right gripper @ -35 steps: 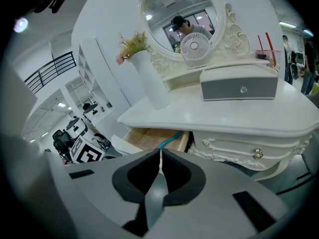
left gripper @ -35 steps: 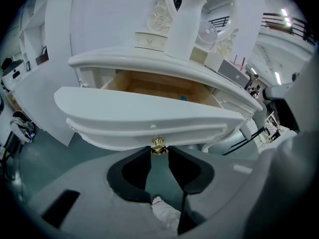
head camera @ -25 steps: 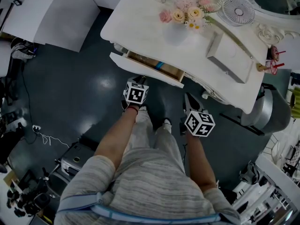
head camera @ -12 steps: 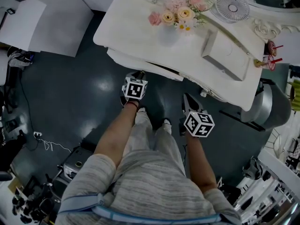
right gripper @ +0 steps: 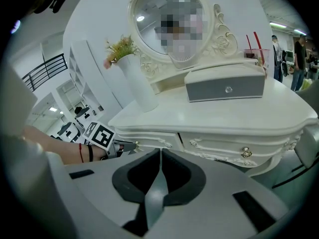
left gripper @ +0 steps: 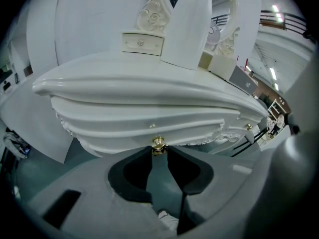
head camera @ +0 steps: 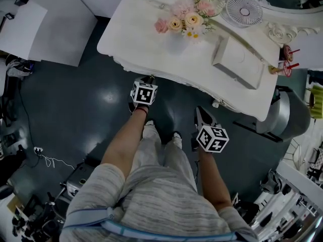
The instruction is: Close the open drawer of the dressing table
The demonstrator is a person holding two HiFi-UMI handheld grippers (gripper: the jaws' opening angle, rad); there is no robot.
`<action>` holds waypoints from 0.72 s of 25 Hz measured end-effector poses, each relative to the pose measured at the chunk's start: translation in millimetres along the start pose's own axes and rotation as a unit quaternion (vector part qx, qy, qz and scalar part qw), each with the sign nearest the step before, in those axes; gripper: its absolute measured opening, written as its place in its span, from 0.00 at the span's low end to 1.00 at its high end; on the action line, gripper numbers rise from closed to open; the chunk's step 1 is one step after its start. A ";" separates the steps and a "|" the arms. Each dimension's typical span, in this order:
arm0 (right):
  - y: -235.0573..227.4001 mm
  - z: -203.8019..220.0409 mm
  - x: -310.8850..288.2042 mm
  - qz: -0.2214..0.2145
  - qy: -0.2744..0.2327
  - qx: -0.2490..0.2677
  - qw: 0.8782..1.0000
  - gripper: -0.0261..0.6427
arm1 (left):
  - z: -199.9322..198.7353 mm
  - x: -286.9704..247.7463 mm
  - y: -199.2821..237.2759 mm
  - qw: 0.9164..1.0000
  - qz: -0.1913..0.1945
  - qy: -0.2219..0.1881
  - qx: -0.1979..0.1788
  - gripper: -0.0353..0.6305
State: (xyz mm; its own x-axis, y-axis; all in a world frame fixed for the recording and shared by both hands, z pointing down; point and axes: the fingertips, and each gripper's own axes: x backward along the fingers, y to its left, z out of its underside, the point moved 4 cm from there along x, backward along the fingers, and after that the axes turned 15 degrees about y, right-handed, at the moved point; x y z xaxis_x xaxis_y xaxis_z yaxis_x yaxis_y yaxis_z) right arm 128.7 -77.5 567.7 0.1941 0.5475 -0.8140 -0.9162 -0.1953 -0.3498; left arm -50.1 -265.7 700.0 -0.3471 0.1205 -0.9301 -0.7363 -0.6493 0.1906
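The white dressing table [head camera: 146,24] stands ahead of me. Its left drawer [left gripper: 149,126] sits pushed in, its front flush under the tabletop edge. My left gripper [left gripper: 159,150] is at the drawer front, jaw tips closed on the small gold drawer knob [left gripper: 158,144]. In the head view the left gripper [head camera: 149,79] reaches under the table's overhang, which hides the drawer front. My right gripper [head camera: 202,113] hangs shut and empty a short way back from the table's right drawer [right gripper: 234,148]. The right gripper view shows the right gripper [right gripper: 160,151] with jaws together and the left gripper [right gripper: 124,146] at the knob.
On the tabletop stand a flower vase [head camera: 179,26], a grey box [head camera: 237,62], a small fan [head camera: 243,10] and an oval mirror [right gripper: 172,21]. A chrome stool [head camera: 290,115] stands at the table's right end. Cables and gear [head camera: 40,153] lie on the dark floor at left.
The drawer, open a second ago with its inside showing, has slid in flush. My left gripper moved toward the table with it. The right gripper stayed put.
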 end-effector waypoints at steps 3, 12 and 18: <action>-3.1 2.3 4.8 0.005 -0.001 -0.004 1.000 0.07 | -6.0 -2.2 -0.9 1.000 -0.003 0.004 -0.001 0.21; -9.1 10.1 12.6 0.015 0.000 -0.011 1.000 0.07 | -20.9 -6.5 0.8 1.000 -0.009 0.007 -0.007 0.21; -6.3 12.3 10.6 0.015 0.003 -0.009 1.000 0.07 | -22.7 -7.9 1.6 1.000 -0.012 0.009 -0.009 0.21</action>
State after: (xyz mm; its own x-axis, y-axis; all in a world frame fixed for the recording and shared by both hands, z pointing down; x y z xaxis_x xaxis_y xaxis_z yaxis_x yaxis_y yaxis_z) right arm 132.2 -60.5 566.9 0.1699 0.5360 -0.8270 -0.9152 -0.2254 -0.3341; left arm -35.4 -284.8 700.5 -0.3195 0.1233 -0.9395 -0.7330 -0.6604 0.1626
